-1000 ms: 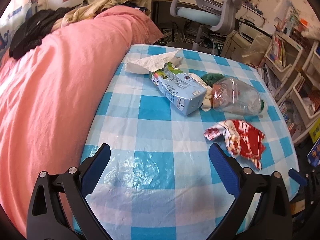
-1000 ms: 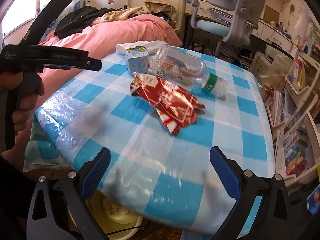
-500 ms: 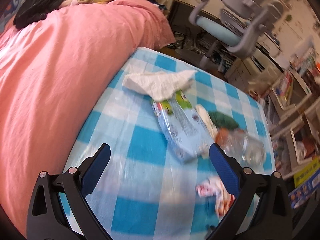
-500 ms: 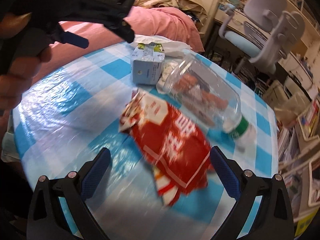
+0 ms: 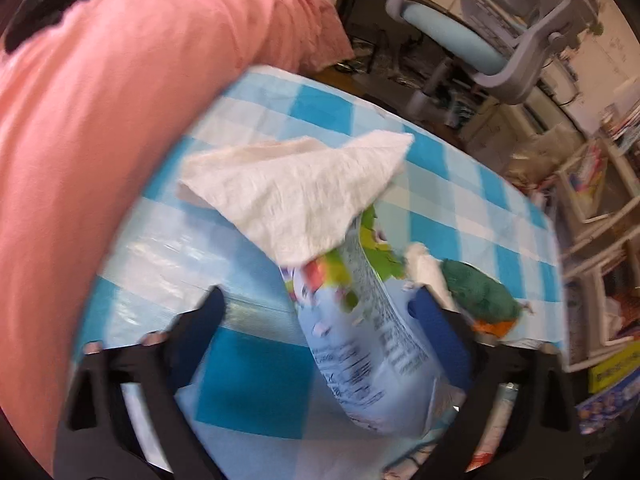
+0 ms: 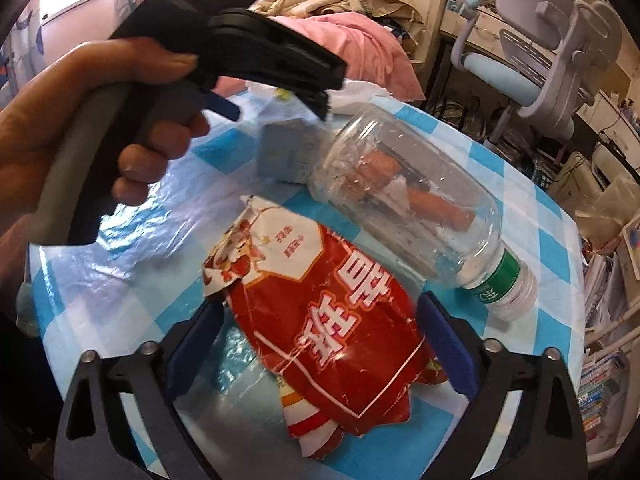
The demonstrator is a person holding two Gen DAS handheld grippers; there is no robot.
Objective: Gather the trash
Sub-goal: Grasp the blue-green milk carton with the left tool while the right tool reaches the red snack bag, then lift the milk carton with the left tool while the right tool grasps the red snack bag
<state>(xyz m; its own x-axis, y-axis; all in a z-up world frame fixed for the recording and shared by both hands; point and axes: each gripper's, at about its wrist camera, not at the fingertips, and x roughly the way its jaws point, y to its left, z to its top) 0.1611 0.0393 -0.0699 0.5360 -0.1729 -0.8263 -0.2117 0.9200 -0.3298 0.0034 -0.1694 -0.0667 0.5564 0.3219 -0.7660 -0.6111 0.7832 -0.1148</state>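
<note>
A light blue drink carton (image 5: 360, 344) lies on the blue-checked table (image 5: 332, 116), with a white tissue (image 5: 304, 196) draped over its far end. My left gripper (image 5: 320, 320) is open, its fingers on either side of the carton. A red snack wrapper (image 6: 332, 320) lies flat on the table in the right wrist view, and my right gripper (image 6: 320, 328) is open around it. A clear plastic bottle (image 6: 404, 208) lies on its side just beyond the wrapper. The carton (image 6: 284, 156) shows behind it, partly hidden by the left gripper's body.
A green crumpled scrap (image 5: 480, 292) and a white scrap (image 5: 428, 276) lie right of the carton. A pink bed cover (image 5: 100, 120) borders the table's left edge. An office chair (image 6: 540, 60) and bookshelves (image 6: 612, 320) stand beyond the table.
Both grippers have moved forward and down. The left one now straddles the carton. The right one now straddles the red wrapper. Both stay open.
</note>
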